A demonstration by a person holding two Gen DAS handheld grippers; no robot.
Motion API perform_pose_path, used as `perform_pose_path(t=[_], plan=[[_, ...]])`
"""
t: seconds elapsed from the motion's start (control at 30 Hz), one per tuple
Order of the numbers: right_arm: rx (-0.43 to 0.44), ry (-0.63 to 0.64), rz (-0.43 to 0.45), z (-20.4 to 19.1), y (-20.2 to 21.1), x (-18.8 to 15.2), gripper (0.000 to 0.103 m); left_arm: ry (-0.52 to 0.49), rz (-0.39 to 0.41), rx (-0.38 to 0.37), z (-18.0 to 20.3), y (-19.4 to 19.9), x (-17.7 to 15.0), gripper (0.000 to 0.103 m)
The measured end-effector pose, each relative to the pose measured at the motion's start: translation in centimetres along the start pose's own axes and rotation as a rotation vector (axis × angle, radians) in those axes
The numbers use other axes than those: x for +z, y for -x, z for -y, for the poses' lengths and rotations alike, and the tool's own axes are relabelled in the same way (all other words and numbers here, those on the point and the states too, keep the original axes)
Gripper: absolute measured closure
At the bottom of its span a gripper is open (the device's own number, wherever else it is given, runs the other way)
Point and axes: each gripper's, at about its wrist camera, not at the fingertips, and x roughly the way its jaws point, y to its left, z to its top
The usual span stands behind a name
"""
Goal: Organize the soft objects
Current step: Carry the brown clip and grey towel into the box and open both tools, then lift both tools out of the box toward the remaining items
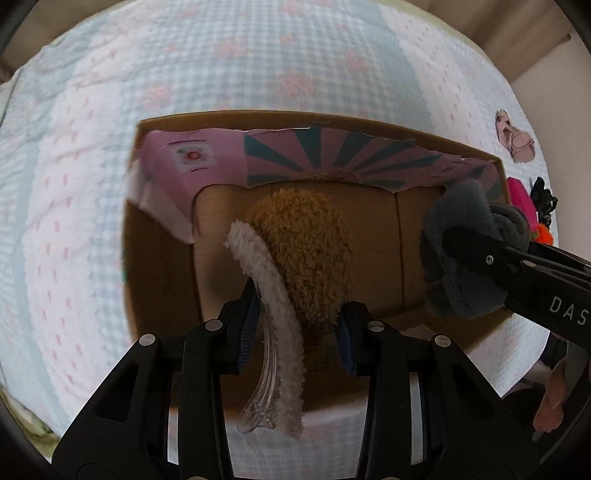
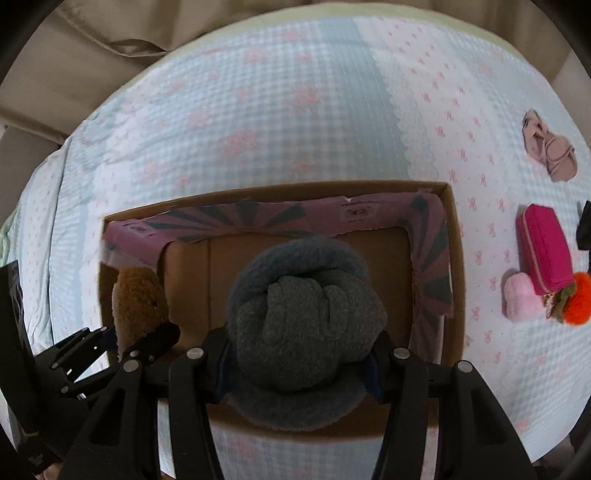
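Note:
An open cardboard box (image 1: 162, 266) (image 2: 455, 258) with pink and teal flaps lies on the bed. My left gripper (image 1: 299, 332) is shut on a brown plush hair clip (image 1: 306, 251) with a white fuzzy edge and clear teeth, held over the box. It also shows in the right wrist view (image 2: 138, 302). My right gripper (image 2: 299, 358) is shut on a grey fleece bundle (image 2: 303, 325), held over the box's right part; the bundle shows in the left wrist view (image 1: 465, 251).
On the blue-and-pink quilt (image 2: 277, 110) right of the box lie a beige bow (image 2: 550, 151), a magenta zip pouch (image 2: 545, 251), a pink fluffy item (image 2: 519, 299), an orange pompom (image 2: 578, 299) and a black item (image 2: 584, 225). A beige headboard (image 2: 110, 33) stands behind.

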Motion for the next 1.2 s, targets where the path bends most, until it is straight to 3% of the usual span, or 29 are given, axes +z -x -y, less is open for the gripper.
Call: perform_pose_path(t=[0.17, 0.2, 0.27, 0.3, 0.33, 0.37, 0.9, 1.2], plan=[[0.01, -0.028, -0.021, 1.2, -1.3, 1.4, 0.05, -0.033, -0.025, 0.01, 0.8, -1.8, 1.4, 0.07], [0.014, -0.023, -0.037, 1.3, -1.7, 1.5, 0.05, -0.035, -0.029, 0.005, 0.9, -2.1, 1.7, 0.066], [0.007, -0.014, -0.058, 1.2, -2.4, 1.7, 0.04, -0.042, -0.027, -0.004, 1.1, -2.3, 2.1, 0.034], [0.008, -0.019, -0.063, 1.2, -2.6, 1.7, 0.027, -0.053, -0.02, -0.001, 1.3, -2.3, 2.2, 0.003], [0.019, -0.032, -0.062, 1.4, -2.7, 1.7, 0.007, -0.069, -0.017, 0.01, 1.6, -2.3, 2.3, 0.0], [0.036, -0.051, -0.058, 1.6, -2.7, 1.7, 0.0, -0.078, -0.017, 0.028, 1.7, -2.3, 2.5, 0.0], [0.03, -0.049, 0.019, 1.8, 0.9, -0.3, 0.0, -0.083, 0.045, 0.014, 0.9, 0.7, 0.2, 0.0], [0.006, 0.016, 0.11, -0.3, 6.6, -2.3, 0.0, -0.079, 0.134, 0.024, 1.0, 6.0, -2.1, 0.0]])
